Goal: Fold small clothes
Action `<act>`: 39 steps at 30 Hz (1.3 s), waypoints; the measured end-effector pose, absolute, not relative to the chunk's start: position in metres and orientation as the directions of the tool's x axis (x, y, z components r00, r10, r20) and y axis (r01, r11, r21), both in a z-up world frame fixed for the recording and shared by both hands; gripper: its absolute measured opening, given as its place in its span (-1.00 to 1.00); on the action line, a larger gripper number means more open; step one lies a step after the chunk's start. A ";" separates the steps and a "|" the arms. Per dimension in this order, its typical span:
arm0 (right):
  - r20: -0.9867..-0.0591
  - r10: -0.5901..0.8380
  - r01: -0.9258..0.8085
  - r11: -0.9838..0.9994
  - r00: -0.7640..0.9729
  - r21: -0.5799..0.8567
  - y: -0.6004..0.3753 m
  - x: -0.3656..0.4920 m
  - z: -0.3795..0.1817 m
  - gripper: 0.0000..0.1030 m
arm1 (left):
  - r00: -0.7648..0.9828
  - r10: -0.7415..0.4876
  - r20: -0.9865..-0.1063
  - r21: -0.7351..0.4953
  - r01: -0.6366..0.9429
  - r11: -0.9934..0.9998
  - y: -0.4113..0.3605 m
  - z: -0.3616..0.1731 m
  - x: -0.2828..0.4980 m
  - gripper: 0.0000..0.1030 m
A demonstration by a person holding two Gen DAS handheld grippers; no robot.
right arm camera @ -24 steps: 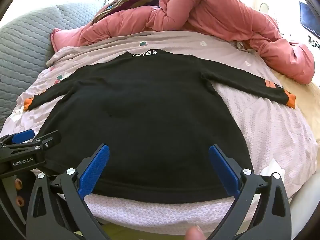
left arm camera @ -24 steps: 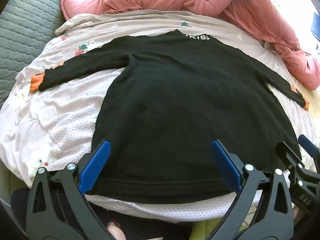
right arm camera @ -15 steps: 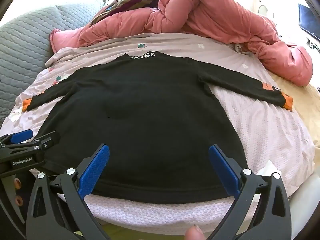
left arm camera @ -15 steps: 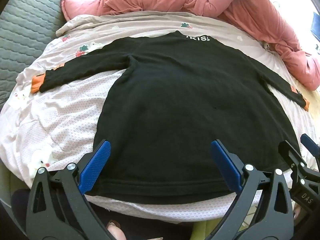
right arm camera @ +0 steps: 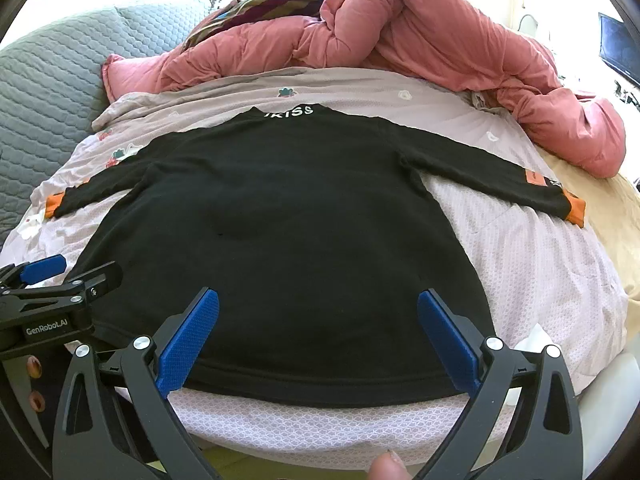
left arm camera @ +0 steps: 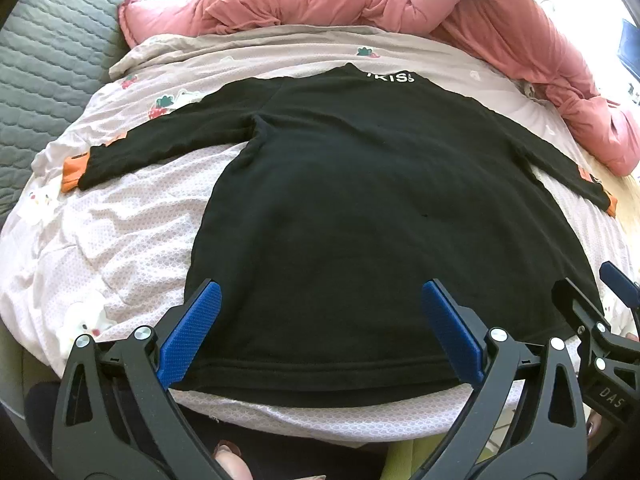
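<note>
Black top [left arm camera: 360, 208] flat on bed [left arm camera: 120, 240], sleeves out. Left tool [left arm camera: 320, 332] & right tool [right arm camera: 318, 334] both wide open, empty, above hem. Risk: pinching the bedsheet w/ hem, so fold drags.

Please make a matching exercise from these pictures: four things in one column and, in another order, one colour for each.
Things:
1. long-sleeved top spread flat on the bed
2. puffy crumpled duvet
3. quilted cover at the left
4. cuffs at the sleeve ends

Colours:
A. orange
B. grey
C. black
D. pink

Pairs: 1-C, 2-D, 3-B, 4-A
</note>
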State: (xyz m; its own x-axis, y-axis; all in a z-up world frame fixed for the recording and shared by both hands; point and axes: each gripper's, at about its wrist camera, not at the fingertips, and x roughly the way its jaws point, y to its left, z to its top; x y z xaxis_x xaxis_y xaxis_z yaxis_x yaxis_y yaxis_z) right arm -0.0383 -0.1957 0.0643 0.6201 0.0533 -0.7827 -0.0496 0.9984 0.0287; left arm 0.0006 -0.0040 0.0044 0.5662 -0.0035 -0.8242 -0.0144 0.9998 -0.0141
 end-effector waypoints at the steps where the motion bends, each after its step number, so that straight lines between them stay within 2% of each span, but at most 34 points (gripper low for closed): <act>1: -0.783 0.053 -0.049 0.998 0.620 0.029 -0.196 -0.039 0.065 0.92 | 0.566 -0.003 -0.825 -0.014 -0.015 1.000 -0.004 0.004 0.001 0.82; 39: -0.779 0.045 -0.035 0.999 0.625 0.030 -0.206 -0.029 0.064 0.92 | 0.571 0.000 -0.821 -0.001 -0.002 1.000 -0.009 0.003 0.008 0.82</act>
State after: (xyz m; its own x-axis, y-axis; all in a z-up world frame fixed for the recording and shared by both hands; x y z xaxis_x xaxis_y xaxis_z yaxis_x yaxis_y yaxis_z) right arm -0.0288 -0.2056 0.0644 0.6254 0.0452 -0.7790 -0.0349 0.9989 0.0299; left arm 0.0077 -0.0091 0.0030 0.5711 0.0004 -0.8208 -0.0024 1.0000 -0.0012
